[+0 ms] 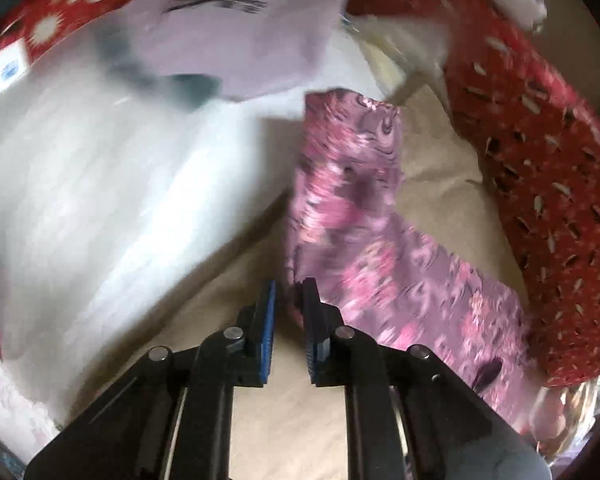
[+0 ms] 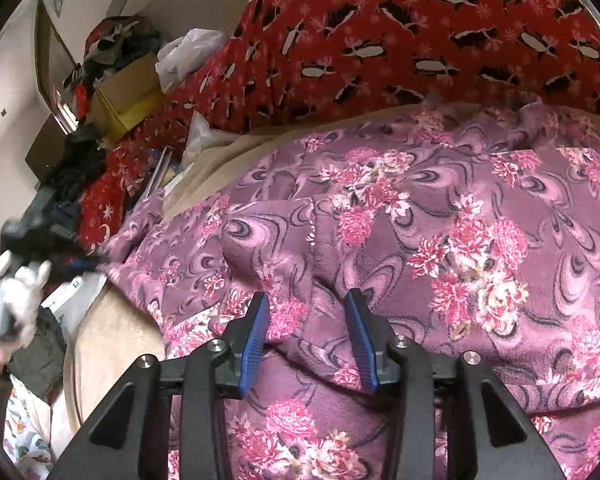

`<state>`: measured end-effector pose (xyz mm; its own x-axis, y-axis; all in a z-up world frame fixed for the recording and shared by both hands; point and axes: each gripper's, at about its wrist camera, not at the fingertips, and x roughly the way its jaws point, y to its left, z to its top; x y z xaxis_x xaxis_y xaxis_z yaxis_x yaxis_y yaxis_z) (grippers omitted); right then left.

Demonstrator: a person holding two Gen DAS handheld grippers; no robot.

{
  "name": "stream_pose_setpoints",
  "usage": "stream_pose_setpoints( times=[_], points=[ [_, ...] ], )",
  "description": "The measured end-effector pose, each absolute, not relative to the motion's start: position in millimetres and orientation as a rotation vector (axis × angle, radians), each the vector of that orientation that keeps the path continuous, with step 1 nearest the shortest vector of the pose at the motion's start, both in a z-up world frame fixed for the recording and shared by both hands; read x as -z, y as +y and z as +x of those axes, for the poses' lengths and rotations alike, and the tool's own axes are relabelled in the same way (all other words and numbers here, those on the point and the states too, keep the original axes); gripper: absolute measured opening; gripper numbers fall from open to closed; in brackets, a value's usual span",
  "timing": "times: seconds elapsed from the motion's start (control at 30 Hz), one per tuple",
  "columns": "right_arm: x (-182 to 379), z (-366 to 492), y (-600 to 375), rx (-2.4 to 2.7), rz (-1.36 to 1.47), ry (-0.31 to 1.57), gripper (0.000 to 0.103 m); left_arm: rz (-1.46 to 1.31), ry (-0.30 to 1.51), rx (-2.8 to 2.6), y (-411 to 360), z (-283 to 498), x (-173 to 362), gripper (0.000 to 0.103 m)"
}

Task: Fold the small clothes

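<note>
While left hand-held gripper [image 1: 290, 294] pinches floral garment [image 1: 352, 208] | right [image 2: 306, 320] agape | red blanket [image 1: 540, 200] beside

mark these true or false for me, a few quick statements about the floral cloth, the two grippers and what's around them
1. The left gripper pinches an edge of the floral cloth. True.
2. The right gripper stands fully shut with nothing between its fingers. False: its jaws are apart over the floral cloth.
3. The floral cloth is plain blue. False: purple with pink flowers.
4. A red penguin-print fabric lies beyond the floral cloth in the right wrist view. True.
5. A gloved hand shows at the left edge of the right wrist view. True.
</note>
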<state>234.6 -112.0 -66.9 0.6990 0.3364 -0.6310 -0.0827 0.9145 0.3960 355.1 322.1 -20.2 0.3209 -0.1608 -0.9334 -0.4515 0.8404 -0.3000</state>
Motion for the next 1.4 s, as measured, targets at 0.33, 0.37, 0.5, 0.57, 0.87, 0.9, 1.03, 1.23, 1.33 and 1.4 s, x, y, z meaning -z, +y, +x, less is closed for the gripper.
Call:
stream_pose_setpoints(
  times=[0.33,0.37,0.5,0.57,0.87,0.9,1.03,1.23,1.33,1.4],
  points=[
    [67,233,-112,-0.239,0.353,0.765,0.042,-0.672,1.159,-0.103,340,367,5,0.049],
    [67,233,-112,-0.24,0.354,0.764,0.042,-0.645,1.153,-0.102,332,377,7,0.056],
    [67,233,-114,-0.249,0.37,0.761,0.042,-0.6,1.221,-0.157,319,406,33,0.063],
    [67,233,-116,-0.255,0.382,0.758,0.042,-0.659,1.27,-0.147,315,413,53,0.063],
    [67,236,-117,-0.26,0.392,0.773,0.043,-0.659,1.083,-0.131,287,406,-1,0.002],
    [64,237,-116,-0.256,0.387,0.79,0.043,-0.644,1.066,-0.105,275,405,-10,0.002],
    [48,240,-116,-0.237,0.362,0.804,0.042,-0.588,1.036,-0.005,229,405,-36,0.002],
    [33,235,-140,-0.149,0.288,0.802,0.043,-0.538,1.034,0.123,164,390,-57,0.002],
    [31,229,-159,-0.095,0.246,0.822,0.042,-0.5,1.058,0.175,123,387,-57,0.002],
    [28,223,-173,-0.018,0.18,0.821,0.042,-0.48,1.072,0.197,100,386,-55,0.002]
  ],
)
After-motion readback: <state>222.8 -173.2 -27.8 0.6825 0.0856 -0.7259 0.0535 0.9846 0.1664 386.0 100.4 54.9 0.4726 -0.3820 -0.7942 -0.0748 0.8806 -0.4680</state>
